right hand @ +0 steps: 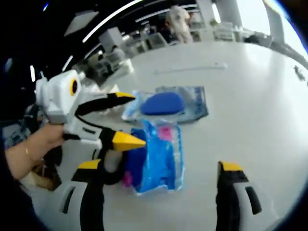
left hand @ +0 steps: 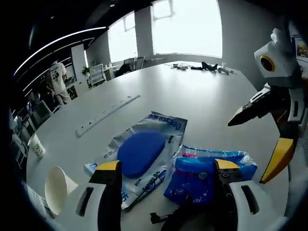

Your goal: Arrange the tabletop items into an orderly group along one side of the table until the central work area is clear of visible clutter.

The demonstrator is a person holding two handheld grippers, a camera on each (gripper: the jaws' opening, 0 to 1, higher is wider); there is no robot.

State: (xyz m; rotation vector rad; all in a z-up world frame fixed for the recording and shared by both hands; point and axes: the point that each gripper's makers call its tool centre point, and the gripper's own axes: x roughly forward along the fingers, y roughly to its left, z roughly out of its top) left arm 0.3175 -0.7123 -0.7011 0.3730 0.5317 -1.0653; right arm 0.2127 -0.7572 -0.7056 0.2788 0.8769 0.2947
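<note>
A clear packet holding a round blue pad [left hand: 142,151] [right hand: 166,103] lies flat on the white table [left hand: 202,96]. Beside it sits a crinkly blue bag with pink inside [left hand: 207,178] [right hand: 156,156]. My left gripper [left hand: 167,166] is open, its jaws straddling the near edges of both packets. In the right gripper view that left gripper [right hand: 137,120] comes in from the left, held by a hand [right hand: 36,144], its lower jaw close to the bag's edge. My right gripper [right hand: 159,166] is open just short of the bag, and it hangs open at the right in the left gripper view [left hand: 250,149].
A paper cup [left hand: 57,190] lies on its side near the table edge, and another cup [left hand: 36,144] stands farther along. A long white power strip [left hand: 108,114] [right hand: 190,69] runs across the table. Small dark items [left hand: 207,66] sit at the far end. A person [left hand: 57,79] stands by distant chairs.
</note>
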